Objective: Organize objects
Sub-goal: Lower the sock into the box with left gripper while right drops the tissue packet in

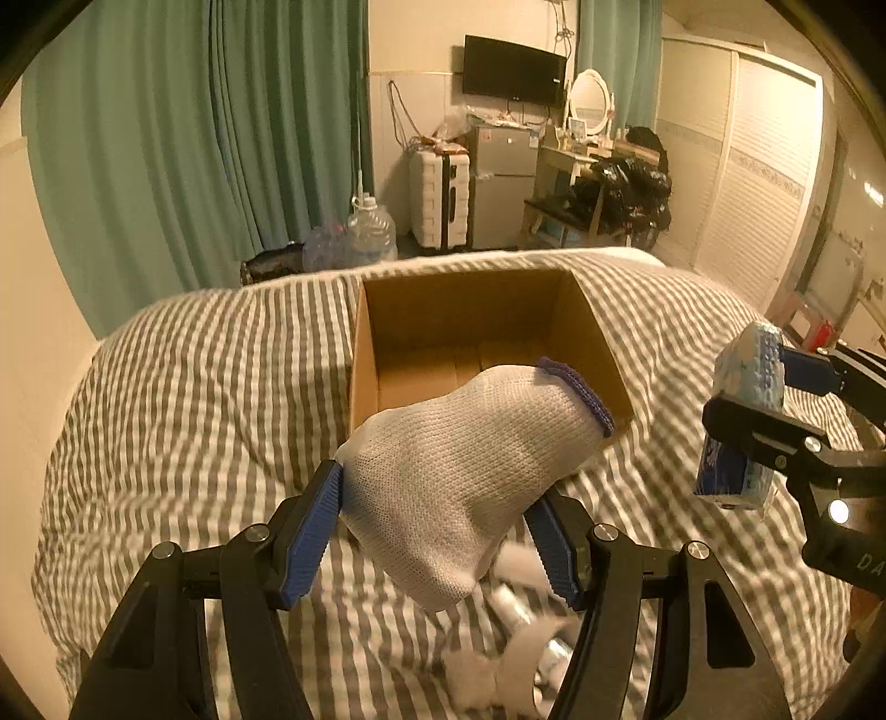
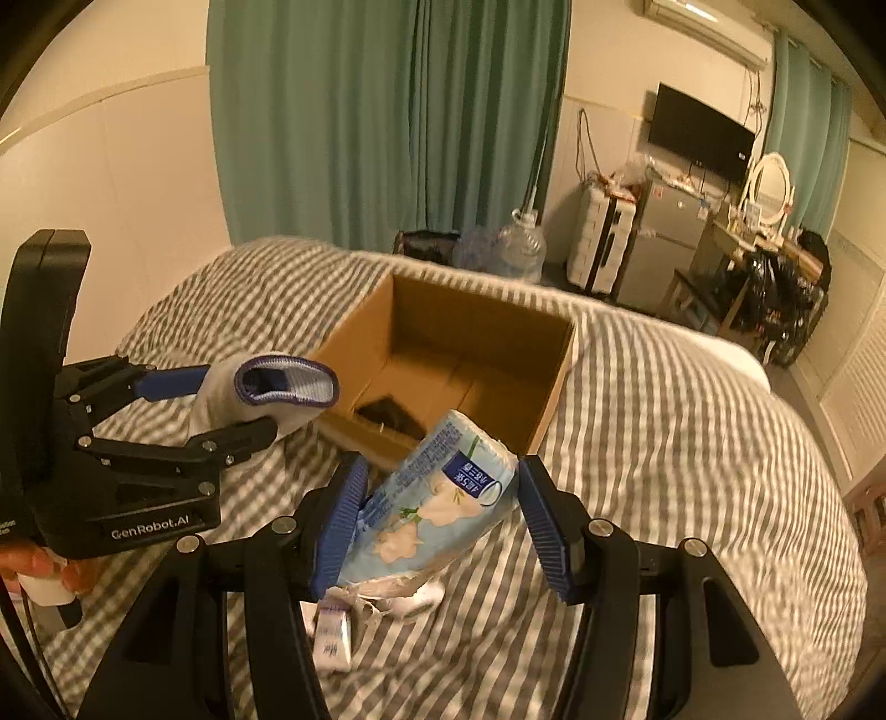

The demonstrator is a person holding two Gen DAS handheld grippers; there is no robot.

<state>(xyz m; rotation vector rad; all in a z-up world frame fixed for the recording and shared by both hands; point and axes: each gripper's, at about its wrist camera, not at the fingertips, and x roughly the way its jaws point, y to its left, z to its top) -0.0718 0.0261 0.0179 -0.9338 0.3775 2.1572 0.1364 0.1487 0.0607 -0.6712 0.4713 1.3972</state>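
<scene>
This is a bedroom in a home. A big bed (image 1: 221,387) with a grey and white striped cover fills most of the room. Long green curtains (image 1: 194,138) hang on the wall behind it. A black TV (image 1: 514,71) is fixed up on the far wall. Under it stand a small silver fridge (image 1: 501,183) and a white suitcase (image 1: 439,199). Next to them is a little dressing table with a round white mirror (image 1: 588,101). White cupboard doors (image 1: 742,166) with slats run along one side. A big water bottle (image 1: 370,230) sits on the floor by the curtains. An air cooler (image 2: 709,25) is high on the wall.
</scene>
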